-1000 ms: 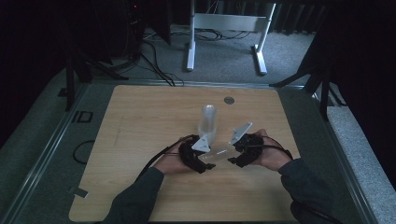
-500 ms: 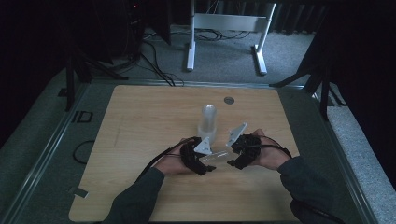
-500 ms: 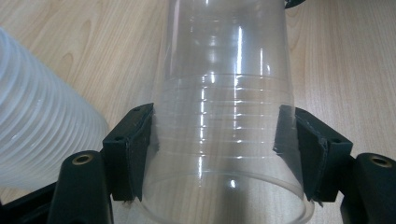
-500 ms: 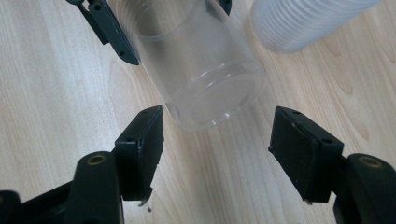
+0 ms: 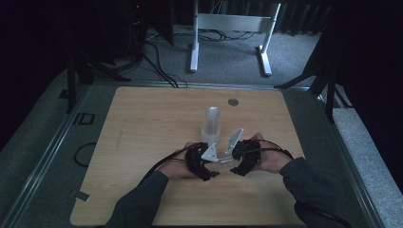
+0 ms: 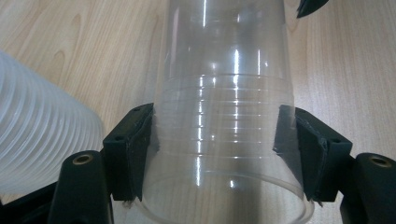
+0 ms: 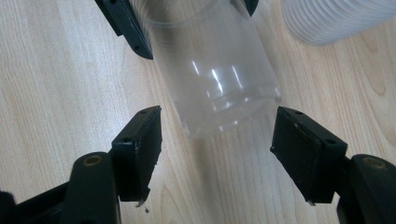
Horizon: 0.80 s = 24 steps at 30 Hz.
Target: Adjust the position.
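Two grippers meet low in the middle of the high view, mine both: my left gripper [image 5: 212, 167] sits just left of centre and my right gripper [image 5: 236, 164] just right of it, tips facing each other above the wooden table [image 5: 142, 142].

Between them lies a clear plastic cup [image 5: 223, 160], on its side and faint against the wood. In the left gripper view the cup [image 6: 224, 116] fills the centre of the frame, ribbed bands across its wall, and my two black pads [image 6: 140, 149] press against its sides near the wide rim at the bottom of the frame. So my left jaws are clamped on the cup.

In the right gripper view the same cup [image 7: 219, 70] reaches down from the upper middle of the frame, its closed base toward me. My right gripper [image 7: 215, 144] has its jaws spread, and they have just been opening; the pads stand to the lower left and lower right of the cup's base with bare wood showing beside each, touching nothing. At the top left of that frame one jaw of the left gripper [image 7: 128, 25] lies against the cup's wall.

A stack of ribbed cups [image 5: 211, 124] stands upright on the table just above my hands in the high view. It shows as a pale ridged curve at the left edge of the left gripper view [image 6: 42, 140] and at the upper right corner of the right gripper view [image 7: 336, 18], close to the held cup.
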Motion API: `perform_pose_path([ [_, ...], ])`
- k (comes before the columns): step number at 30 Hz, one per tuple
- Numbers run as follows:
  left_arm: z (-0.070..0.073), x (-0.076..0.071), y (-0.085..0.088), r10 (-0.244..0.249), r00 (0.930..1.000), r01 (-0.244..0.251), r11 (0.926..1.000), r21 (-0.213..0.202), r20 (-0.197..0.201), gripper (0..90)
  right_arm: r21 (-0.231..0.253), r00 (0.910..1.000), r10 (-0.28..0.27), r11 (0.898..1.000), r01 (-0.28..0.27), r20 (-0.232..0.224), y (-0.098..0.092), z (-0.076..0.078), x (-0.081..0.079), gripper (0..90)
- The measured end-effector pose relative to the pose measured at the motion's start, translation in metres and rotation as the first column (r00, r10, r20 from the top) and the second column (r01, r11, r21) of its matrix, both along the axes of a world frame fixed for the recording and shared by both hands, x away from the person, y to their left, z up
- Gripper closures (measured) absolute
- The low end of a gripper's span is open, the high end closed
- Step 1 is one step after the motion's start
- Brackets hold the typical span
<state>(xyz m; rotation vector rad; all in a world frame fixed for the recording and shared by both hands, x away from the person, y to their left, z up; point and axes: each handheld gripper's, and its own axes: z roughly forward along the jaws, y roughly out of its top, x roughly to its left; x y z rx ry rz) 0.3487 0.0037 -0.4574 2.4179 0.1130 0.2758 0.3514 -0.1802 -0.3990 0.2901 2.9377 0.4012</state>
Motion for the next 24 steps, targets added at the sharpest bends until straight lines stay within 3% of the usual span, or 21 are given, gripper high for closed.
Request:
perform_pose_path([
  [10,0.000,-0.004,-0.004,-0.025,0.9995,0.024,0.9993,0.027,0.018,30.3,-0.018,0.9996,0.028,0.999,-0.028,0.003,0.005,-0.003,0.000,31.9],
  [17,0.001,-0.006,-0.005,-0.044,0.9987,0.044,0.9989,0.016,0.024,30.3,-0.029,0.9993,0.036,0.999,-0.037,-0.008,0.010,-0.007,-0.002,31.3],
  [24,0.003,-0.008,-0.006,-0.045,0.9971,0.045,0.9989,0.013,0.062,30.0,-0.046,0.9988,0.047,0.998,-0.048,-0.012,0.011,-0.008,-0.003,34.3],
])
